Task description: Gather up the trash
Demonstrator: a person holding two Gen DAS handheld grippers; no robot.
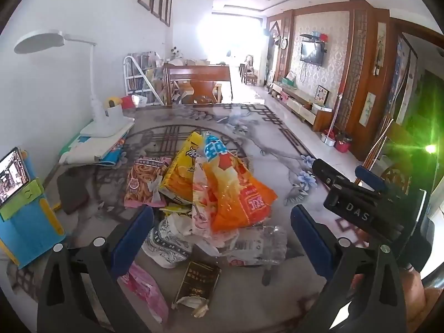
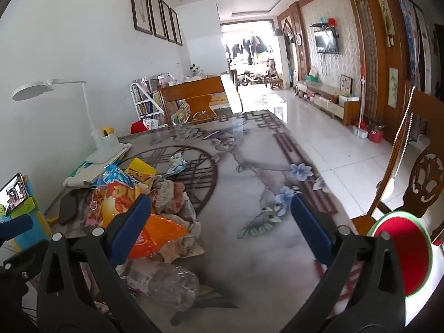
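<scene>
Where wrappers (image 1: 211,183) pile, a patterned table (image 2: 277,172) fronts tiled floor (image 2: 333,149).

Surface: glass-topped table with grey floral and brown lattice print (image 2: 249,149) | centre-left: heap of crumpled snack wrappers, orange, yellow and pink (image 1: 211,183) | near edge: crushed clear plastic bottle (image 2: 169,283), dark flat carton (image 1: 198,280) | wall side: white desk lamp (image 1: 102,116) on stacked books; blue phone stand (image 1: 27,222).

The left gripper (image 1: 222,238) hangs wide open over a heap of snack wrappers (image 1: 211,183) mid-table (image 1: 277,144); a lamp (image 1: 91,83) stands at the table's left edge.
</scene>
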